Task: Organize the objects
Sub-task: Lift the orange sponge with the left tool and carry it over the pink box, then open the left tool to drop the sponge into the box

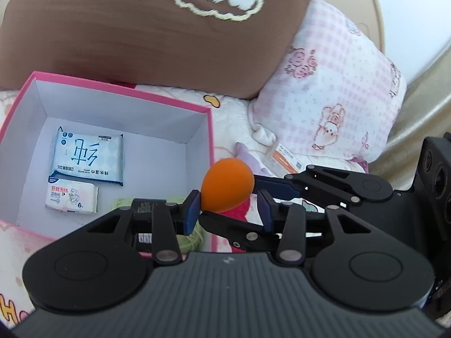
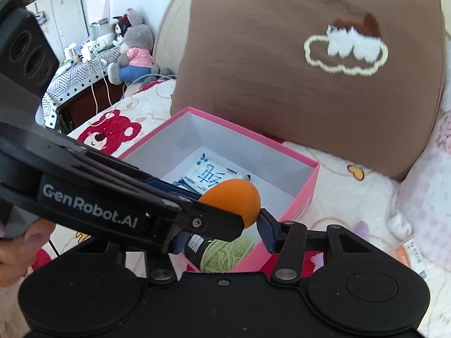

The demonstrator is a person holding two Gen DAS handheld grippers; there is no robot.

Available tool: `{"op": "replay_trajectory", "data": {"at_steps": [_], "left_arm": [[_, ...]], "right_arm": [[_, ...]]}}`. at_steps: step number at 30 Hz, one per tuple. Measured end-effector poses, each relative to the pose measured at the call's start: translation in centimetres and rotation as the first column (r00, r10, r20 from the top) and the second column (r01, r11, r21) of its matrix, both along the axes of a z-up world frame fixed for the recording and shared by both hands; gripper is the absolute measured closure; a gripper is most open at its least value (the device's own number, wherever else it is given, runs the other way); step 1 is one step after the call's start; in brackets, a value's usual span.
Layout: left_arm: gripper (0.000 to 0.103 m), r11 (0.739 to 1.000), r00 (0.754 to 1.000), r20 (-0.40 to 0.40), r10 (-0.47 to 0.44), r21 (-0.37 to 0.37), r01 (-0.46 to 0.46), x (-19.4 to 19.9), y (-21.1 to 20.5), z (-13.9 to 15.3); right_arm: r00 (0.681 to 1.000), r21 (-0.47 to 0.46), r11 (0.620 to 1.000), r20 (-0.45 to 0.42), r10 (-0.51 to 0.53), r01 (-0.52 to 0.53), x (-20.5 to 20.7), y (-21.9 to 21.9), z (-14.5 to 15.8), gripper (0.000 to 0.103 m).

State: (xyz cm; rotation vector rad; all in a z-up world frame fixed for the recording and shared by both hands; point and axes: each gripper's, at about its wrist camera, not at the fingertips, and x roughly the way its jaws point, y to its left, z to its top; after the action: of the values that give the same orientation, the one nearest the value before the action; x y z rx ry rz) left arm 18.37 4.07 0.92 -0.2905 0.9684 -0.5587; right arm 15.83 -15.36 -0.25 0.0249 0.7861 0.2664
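Observation:
An orange egg-shaped sponge (image 1: 227, 186) hangs over the right rim of an open pink box (image 1: 67, 80) on the bed. In the left wrist view my right gripper (image 1: 225, 197) reaches in from the right and is shut on the sponge. My left gripper (image 1: 227, 211) stands around the sponge with its blue pads (image 1: 191, 211) apart; the left pad touches it. In the right wrist view the sponge (image 2: 234, 197) sits between my right gripper's (image 2: 225, 225) fingers, with the left gripper crossing from the left. The box (image 2: 301, 197) holds a blue wipes pack (image 1: 87, 157), a small tissue pack (image 1: 72, 198) and green yarn (image 2: 225, 253).
A brown cushion (image 1: 157, 28) leans behind the box. A pink checked pillow (image 1: 332, 90) lies to the right, with an orange-and-white packet (image 1: 284, 160) below it. A grey plush toy (image 2: 135, 53) and a cluttered side table (image 2: 81, 67) are at the far left.

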Motion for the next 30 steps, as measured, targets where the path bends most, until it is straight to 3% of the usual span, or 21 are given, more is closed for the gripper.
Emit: {"op": "replay_trajectory", "data": {"at_steps": [7, 11, 17, 19, 28, 30], "left_arm": [[0.061, 0.996, 0.998, -0.022, 0.063, -0.065, -0.065, 1.8, 1.2, -3.2], [0.063, 0.993, 0.995, -0.012, 0.102, -0.061, -0.103, 2.1, 1.3, -5.0], [0.063, 0.987, 0.992, 0.006, 0.123, -0.101, -0.122, 2.4, 2.0, -6.2], [0.063, 0.986, 0.992, -0.002, 0.124, -0.115, -0.124, 2.7, 2.2, -6.7], [0.064, 0.974, 0.988, -0.057, 0.143, -0.17, -0.151, 3.3, 2.6, -8.6], [0.066, 0.974, 0.987, -0.061, 0.151, -0.161, -0.159, 3.4, 2.8, -8.7]], "right_arm": [[0.999, -0.009, 1.0, -0.047, -0.014, 0.013, 2.7, 0.3, -2.1, 0.047], [0.998, -0.044, 0.999, -0.059, -0.019, 0.017, 3.7, 1.0, -3.5, 0.048], [0.999, -0.06, 0.998, -0.045, -0.022, 0.02, 4.4, 1.1, -4.3, 0.048], [1.0, -0.095, 0.995, -0.029, -0.009, 0.006, 4.4, 1.4, -4.6, 0.048], [0.998, -0.092, 0.995, -0.048, -0.031, 0.026, 4.7, 1.0, -5.6, 0.048], [0.999, -0.105, 0.994, -0.026, -0.029, 0.026, 4.3, 1.1, -5.3, 0.044]]}}
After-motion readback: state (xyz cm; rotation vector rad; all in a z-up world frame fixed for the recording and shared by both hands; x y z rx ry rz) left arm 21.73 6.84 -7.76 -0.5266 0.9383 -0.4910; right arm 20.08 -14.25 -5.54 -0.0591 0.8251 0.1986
